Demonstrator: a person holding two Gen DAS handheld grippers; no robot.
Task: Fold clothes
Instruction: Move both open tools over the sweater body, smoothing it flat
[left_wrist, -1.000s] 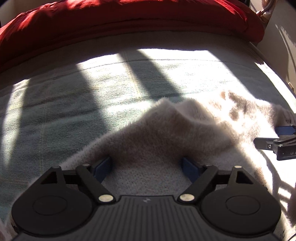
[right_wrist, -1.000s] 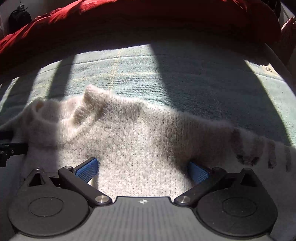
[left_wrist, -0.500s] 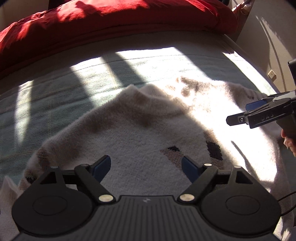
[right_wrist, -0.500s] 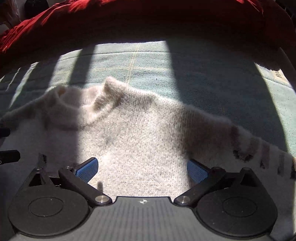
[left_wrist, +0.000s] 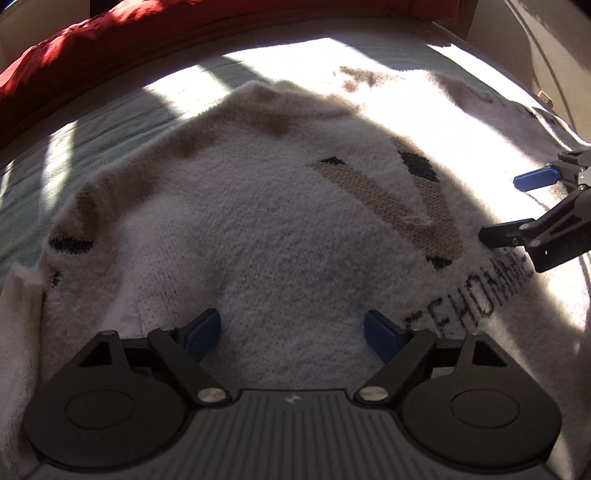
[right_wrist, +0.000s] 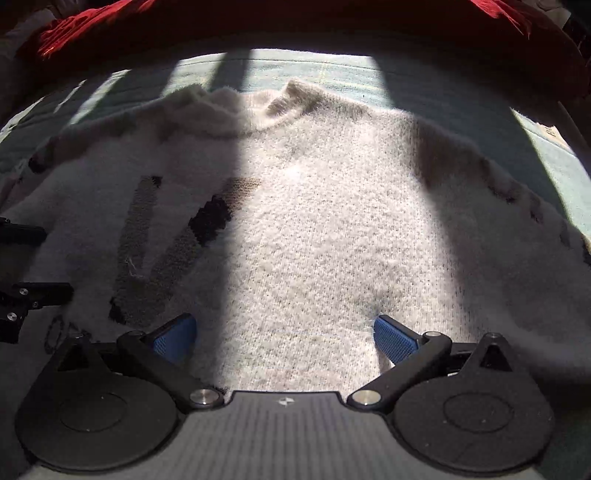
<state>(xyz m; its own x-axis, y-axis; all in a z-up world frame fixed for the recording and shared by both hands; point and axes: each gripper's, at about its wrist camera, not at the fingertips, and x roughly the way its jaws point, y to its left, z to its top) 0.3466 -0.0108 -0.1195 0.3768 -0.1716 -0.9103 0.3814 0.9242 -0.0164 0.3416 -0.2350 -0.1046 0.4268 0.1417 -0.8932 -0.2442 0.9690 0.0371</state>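
Since a second earlier both wide-open, empty grippers, left gripper (left_wrist: 291, 328) and right gripper (right_wrist: 284, 332), had drawn back over the sweater (right_wrist: 314, 229) spread mid-frame on the bed (right_wrist: 461, 99), whose fuzzy knit could snag or bunch.

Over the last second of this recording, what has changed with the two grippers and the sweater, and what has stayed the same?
Both cameras have pulled back from the cream sweater: more of it shows now, including the brown-and-black pattern and black lettering. The left gripper and right gripper were open throughout, holding nothing. The sweater still lies front up on the pale green bedcover, red duvet behind.
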